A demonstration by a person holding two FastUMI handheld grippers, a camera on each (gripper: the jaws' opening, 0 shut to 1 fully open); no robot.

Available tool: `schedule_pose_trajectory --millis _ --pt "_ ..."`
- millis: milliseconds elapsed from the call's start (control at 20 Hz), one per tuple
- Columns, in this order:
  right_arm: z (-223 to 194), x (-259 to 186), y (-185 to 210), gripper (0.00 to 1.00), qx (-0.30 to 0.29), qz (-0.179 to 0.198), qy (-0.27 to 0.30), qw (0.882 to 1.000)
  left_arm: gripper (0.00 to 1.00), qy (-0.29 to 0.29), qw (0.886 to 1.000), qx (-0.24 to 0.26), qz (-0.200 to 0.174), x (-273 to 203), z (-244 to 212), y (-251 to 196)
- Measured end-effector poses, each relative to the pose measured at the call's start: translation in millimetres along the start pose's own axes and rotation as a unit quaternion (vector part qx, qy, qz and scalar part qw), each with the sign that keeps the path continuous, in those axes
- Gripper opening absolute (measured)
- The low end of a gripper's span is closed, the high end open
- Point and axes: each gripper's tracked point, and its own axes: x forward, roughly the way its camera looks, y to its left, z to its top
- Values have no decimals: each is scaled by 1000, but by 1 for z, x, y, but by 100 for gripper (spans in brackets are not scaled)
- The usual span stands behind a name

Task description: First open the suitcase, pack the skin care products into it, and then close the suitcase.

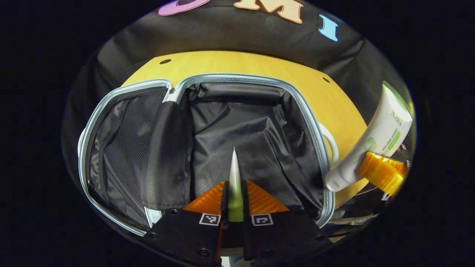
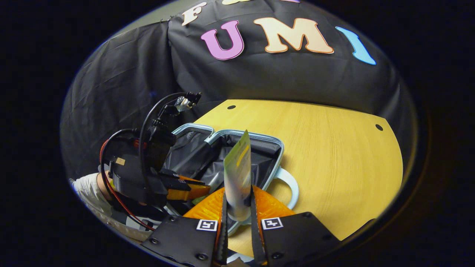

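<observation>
The suitcase [image 1: 237, 76] lies open on the table, pale blue rim around black lining, with a mesh-lined lid half [image 1: 118, 148] on the left. My left gripper [image 1: 235, 183] is shut on a thin white-and-green tube [image 1: 235, 174], seen edge-on, above the main compartment. My right gripper [image 2: 238, 193] is shut on a white tube with green markings [image 2: 237, 167], held upright over the suitcase's [image 2: 259, 138] near right corner. In the left gripper view that tube [image 1: 374, 137] and the right gripper [image 1: 378, 172] hang just outside the suitcase's right rim. The left gripper [image 2: 185, 189] sits low at the left.
The yellow wooden table [image 2: 334, 155] stretches right of the suitcase, with small holes near its far edge. A pale suitcase handle [image 2: 289, 185] juts from the right side. A sleeve [image 2: 87, 193] and cables [image 2: 144, 122] show behind the left gripper. Black cloth walls close the back.
</observation>
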Motion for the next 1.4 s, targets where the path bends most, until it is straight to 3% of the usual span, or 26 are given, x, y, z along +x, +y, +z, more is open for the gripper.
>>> schedule_pose_trajectory --millis 50,150,200,250,350,400,650,800,900,950,1050,1100,1200,1300,1400 --pt "-5 6 6 28 3 0 8 1000 14 -6 1000 4 -15 -3 5 -1" --pt "-27 17 18 24 5 0 45 999 25 -14 999 1 -38 -10 13 -4" --pt "-39 23 19 29 8 -8 63 998 35 -24 999 2 -42 -14 19 0" --pt "-49 28 20 29 11 -13 81 997 37 -35 998 4 -44 -19 26 4" --pt "-64 36 24 28 22 -23 107 994 50 -61 997 3 -45 -30 38 16" --pt "-69 40 23 24 22 -31 118 992 53 -68 997 0 -42 -35 42 25" --pt "-65 46 22 34 25 -48 114 992 58 -98 995 -16 8 -63 56 90" --pt "-50 48 22 34 18 -53 89 994 59 -110 992 -41 39 -72 62 131" --pt "-29 41 20 78 17 -59 64 996 65 -116 990 -58 56 -82 63 155" --pt "-23 42 18 100 18 -64 52 996 60 -117 989 -63 67 -89 63 171" --pt "-10 45 15 92 27 -67 30 997 66 -127 985 -76 92 -103 70 205" --pt "-5 42 14 98 37 -64 24 997 61 -129 982 -86 103 -108 70 221" --pt "10 35 2 98 53 -70 6 996 62 -131 978 -101 127 -118 69 254" --pt "25 25 -21 98 58 -93 -13 994 66 -124 974 -118 149 -123 63 286" --pt "35 13 -45 98 64 -121 -28 990 62 -114 972 -138 154 -122 57 308"
